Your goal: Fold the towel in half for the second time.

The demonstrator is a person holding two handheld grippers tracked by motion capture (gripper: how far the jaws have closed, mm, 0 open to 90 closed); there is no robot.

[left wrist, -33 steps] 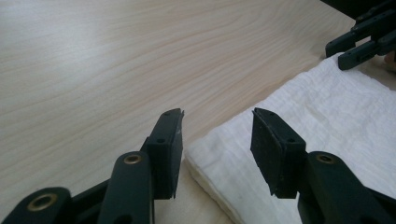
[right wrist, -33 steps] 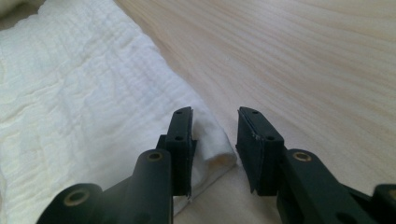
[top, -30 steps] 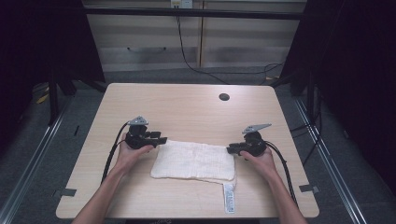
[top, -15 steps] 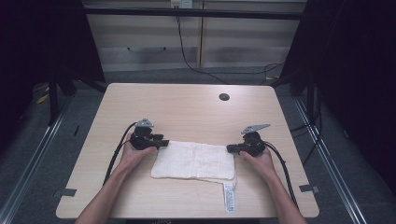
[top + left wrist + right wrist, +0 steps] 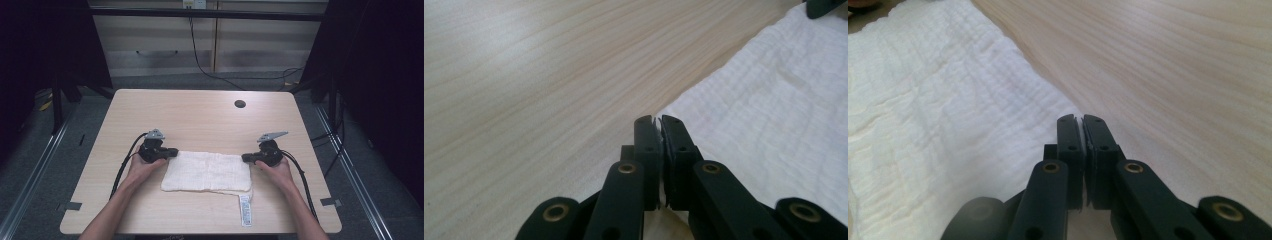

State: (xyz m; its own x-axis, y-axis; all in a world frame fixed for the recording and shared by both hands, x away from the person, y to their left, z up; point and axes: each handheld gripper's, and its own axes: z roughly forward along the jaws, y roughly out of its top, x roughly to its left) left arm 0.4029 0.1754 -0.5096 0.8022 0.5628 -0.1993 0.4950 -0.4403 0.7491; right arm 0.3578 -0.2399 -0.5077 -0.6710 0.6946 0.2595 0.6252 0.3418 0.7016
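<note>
On the wooden surface (image 5: 200, 120), a white folded towel (image 5: 207, 171) lies near its front edge.
Left claw (image 5: 174, 151) pinches the towel's far-left corner after closing; right claw (image 5: 245, 158) pinches its far-right corner.

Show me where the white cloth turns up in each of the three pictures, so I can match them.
High view: the white cloth lies flat near the table's front edge, between the two hand-held grippers.
Left gripper view: it fills the right side, its corner pinched at the black jaw tips.
Right gripper view: it fills the left side, its corner at the jaw tips.
Shared landmark: the pale wood-grain table top beside the cloth's far edge.
</note>
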